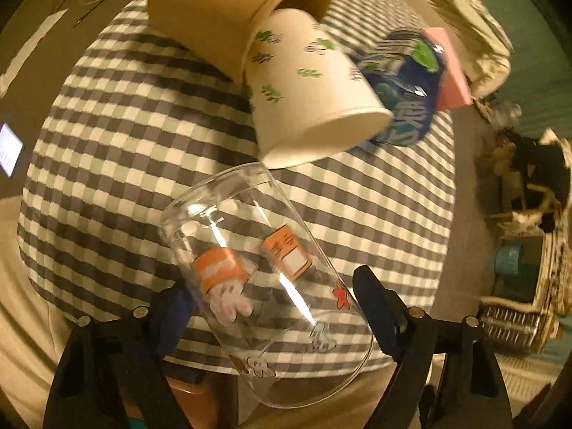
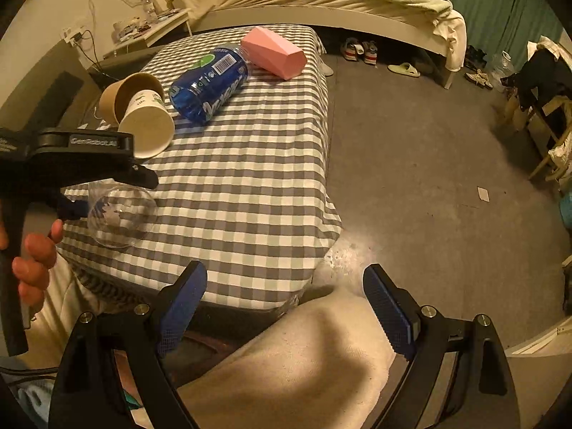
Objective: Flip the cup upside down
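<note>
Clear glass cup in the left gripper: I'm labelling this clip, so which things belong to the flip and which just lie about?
Job in hand:
- clear glass cup, tilted
- left gripper, shut on it

Lying about, all on their sides on the checked cloth:
- white paper cup, its base tucked in the brown paper cup
- blue bottle
- pink box
- right gripper, open, holding nothing

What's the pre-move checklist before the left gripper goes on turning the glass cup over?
1. Left gripper jaws around the clear glass cup: ok.
2. Firm contact on both sides of the glass: cannot tell.
3. Cup orientation: tilted, not yet upside down: not ok.
4. Landing spot on the checkered tablecloth beside the cup: ok.
5. Clearance from the white paper cup lying in the brown cup: close in the left wrist view, cannot tell.
6. Right gripper open, off the table: ok.
</note>
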